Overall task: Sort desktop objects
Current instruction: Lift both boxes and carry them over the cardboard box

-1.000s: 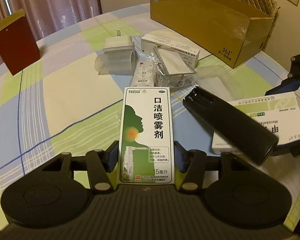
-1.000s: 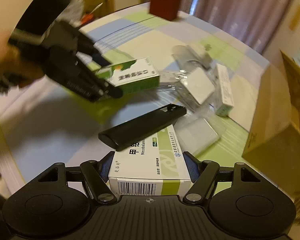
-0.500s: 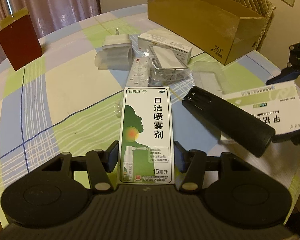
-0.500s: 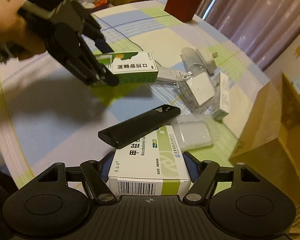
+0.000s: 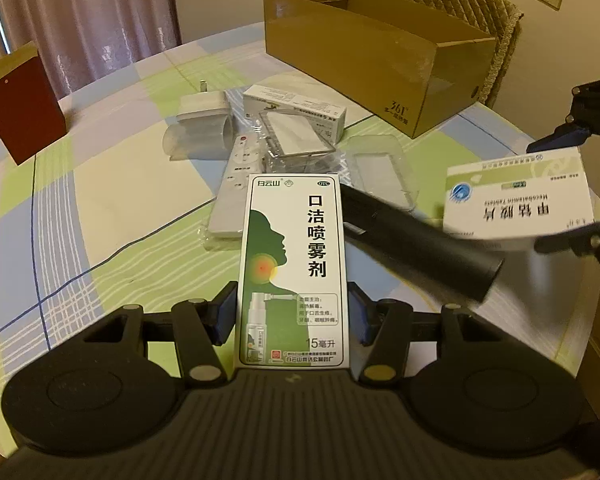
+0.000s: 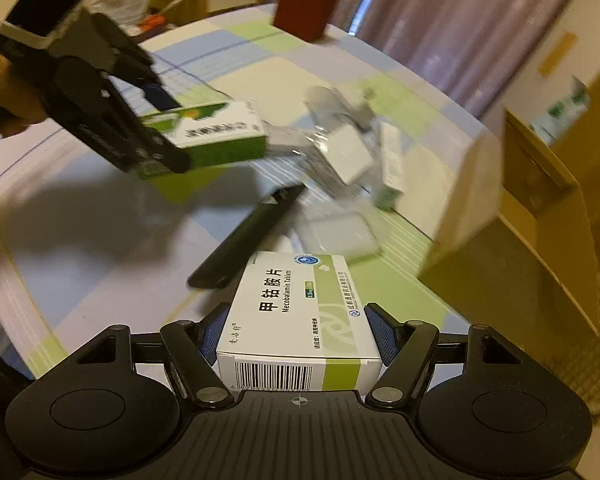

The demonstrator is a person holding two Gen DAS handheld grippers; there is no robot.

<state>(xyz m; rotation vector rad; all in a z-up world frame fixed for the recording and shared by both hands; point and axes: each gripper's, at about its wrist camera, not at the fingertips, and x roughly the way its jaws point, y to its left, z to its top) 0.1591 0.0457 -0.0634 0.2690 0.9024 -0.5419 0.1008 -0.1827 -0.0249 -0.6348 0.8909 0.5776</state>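
The left gripper (image 5: 292, 312) pinched the spray box (image 5: 294, 268) and the right gripper (image 6: 296, 334) pinched the tablet box (image 6: 296, 308), both held above the table (image 5: 100, 200), near the carton (image 5: 380, 52).

The right wrist view is smeared: the clutter of clear packets (image 6: 332, 152) and the cardboard box (image 6: 512, 216) show no detail, and the box runs off the right edge. In the left wrist view the spray box (image 5: 294, 268) hides part of the white remote (image 5: 234, 196) and one end of the black case (image 5: 416, 240).
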